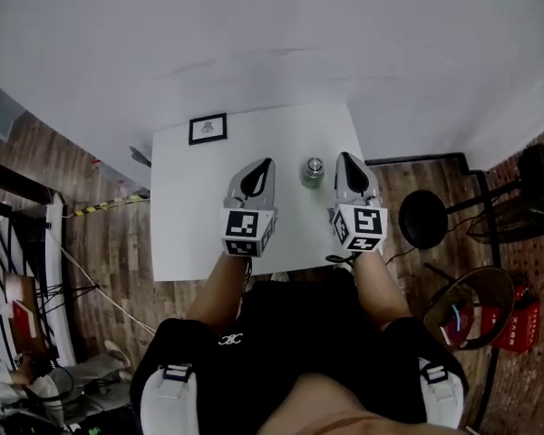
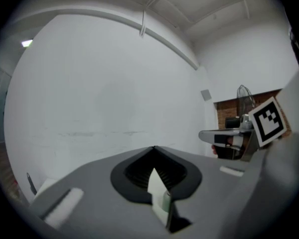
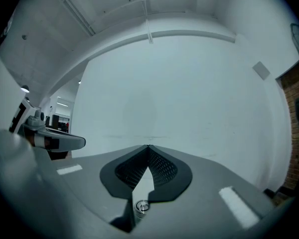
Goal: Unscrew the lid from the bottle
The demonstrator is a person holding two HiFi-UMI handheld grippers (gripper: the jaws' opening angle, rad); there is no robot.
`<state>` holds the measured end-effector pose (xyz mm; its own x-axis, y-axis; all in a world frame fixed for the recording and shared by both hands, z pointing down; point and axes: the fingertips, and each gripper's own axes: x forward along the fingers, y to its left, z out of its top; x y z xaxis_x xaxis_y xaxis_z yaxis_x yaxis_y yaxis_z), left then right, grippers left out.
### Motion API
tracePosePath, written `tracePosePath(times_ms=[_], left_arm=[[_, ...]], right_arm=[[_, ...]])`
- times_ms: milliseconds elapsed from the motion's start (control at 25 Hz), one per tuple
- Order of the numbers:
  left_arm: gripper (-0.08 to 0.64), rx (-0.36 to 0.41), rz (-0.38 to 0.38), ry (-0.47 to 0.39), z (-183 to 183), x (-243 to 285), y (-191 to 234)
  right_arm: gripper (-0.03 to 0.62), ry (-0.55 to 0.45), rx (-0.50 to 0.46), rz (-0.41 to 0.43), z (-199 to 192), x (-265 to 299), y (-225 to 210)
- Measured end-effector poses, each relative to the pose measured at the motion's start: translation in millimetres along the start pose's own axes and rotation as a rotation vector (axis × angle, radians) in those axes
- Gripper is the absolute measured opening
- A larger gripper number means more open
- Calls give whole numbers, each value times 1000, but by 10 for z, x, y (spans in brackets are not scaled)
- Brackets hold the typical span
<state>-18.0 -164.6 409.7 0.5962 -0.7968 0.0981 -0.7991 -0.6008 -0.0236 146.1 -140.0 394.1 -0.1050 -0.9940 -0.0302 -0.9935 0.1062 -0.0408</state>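
A small green-tinted bottle (image 1: 313,174) with a silver lid (image 1: 315,164) stands upright on the white table (image 1: 190,207), towards its right side. My left gripper (image 1: 268,162) lies to the bottle's left and my right gripper (image 1: 344,156) to its right. Neither touches the bottle. Both are shut with nothing in them. In the left gripper view the shut jaws (image 2: 153,148) point at the white wall. In the right gripper view the jaws (image 3: 148,146) are likewise shut. The lid (image 3: 141,206) shows small through the slit below them.
A black-framed marker card (image 1: 208,129) lies at the table's far left corner. The table's right edge runs just beyond my right gripper. On the wooden floor to the right stand a round black base (image 1: 423,218) and red boxes (image 1: 517,320). The person's legs are at the near edge.
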Motion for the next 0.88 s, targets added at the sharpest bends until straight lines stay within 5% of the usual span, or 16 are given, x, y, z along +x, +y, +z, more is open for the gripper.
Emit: tracePosePath(times_ms=[240,560,720,880], left_arm=[[54,-28,132,39,-168,48,-13],[54,-39,214,46,-266,103,-86],[55,-31,179,51,-369,151,-204],[211,-20,98,95,-590,231,-360]], right_arm=[[2,41,-7,160,-125,262,-10],[2,67,18,275,-260,393,-101],[66,83,44,369,-386,428,-50],[109,117,48,459,-475,431,46]])
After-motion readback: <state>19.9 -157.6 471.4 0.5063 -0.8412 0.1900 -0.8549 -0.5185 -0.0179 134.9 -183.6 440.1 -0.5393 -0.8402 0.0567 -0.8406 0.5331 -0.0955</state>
